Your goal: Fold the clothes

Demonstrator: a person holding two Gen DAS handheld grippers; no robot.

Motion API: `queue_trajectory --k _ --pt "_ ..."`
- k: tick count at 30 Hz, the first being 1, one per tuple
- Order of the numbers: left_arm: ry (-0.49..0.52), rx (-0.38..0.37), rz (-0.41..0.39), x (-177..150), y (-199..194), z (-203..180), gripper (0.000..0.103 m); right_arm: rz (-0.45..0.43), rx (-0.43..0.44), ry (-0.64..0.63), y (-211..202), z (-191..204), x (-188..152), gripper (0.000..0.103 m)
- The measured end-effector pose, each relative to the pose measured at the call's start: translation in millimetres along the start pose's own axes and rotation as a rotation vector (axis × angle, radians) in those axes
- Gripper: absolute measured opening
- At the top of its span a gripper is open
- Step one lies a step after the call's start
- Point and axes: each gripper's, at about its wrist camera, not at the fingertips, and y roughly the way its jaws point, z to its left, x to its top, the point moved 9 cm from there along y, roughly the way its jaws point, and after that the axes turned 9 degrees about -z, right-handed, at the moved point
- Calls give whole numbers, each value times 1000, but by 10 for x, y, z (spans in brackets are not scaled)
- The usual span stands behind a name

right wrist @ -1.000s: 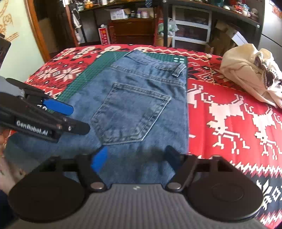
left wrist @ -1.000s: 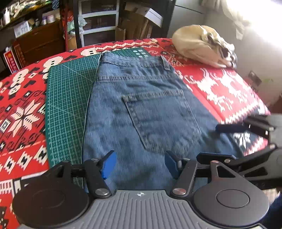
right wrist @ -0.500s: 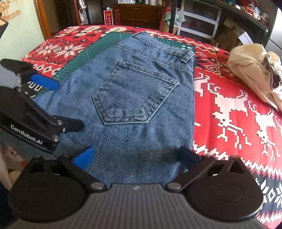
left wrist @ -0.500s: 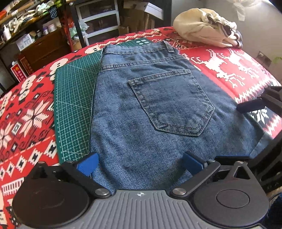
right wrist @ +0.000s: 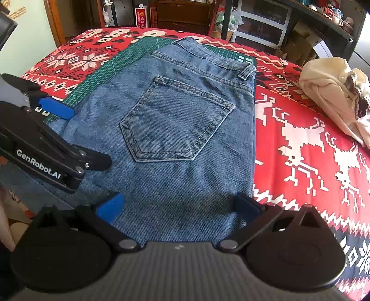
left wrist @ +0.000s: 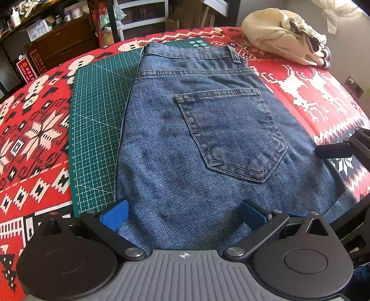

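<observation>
Folded blue jeans [left wrist: 196, 143] [right wrist: 175, 129] lie flat on the table, back pocket up and waistband at the far end, partly over a green cutting mat [left wrist: 99, 120] [right wrist: 101, 71]. My left gripper [left wrist: 183, 214] hovers open above the near edge of the jeans, nothing between its blue pads. My right gripper [right wrist: 177, 207] is also open over the near edge, further right. In the right wrist view the left gripper [right wrist: 57, 129] shows from the side at the left. In the left wrist view part of the right gripper's black fingers [left wrist: 335, 148] reaches in from the right edge.
A red patterned cloth [left wrist: 34, 129] [right wrist: 300, 143] covers the table. A bundled cream garment [left wrist: 284, 34] [right wrist: 333, 95] lies at the far right. Shelves, drawers and boxes [left wrist: 143, 16] stand behind the table.
Both grippers opened wide and drew back and up from the jeans' near edge. The jeans now lie still and flat.
</observation>
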Motion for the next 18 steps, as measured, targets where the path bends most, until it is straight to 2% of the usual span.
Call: queue_trajectory --k 7,16,18 --pt "-10 3 19 5 16 -4 103 50 -1 -1 36 -1 28 103" --pt "-42 32 -20 26 11 -3 103 32 -5 -2 2 3 15 103" --pt "-62 51 -36 34 -8 5 99 39 -4 -8 -8 -6 33 103"
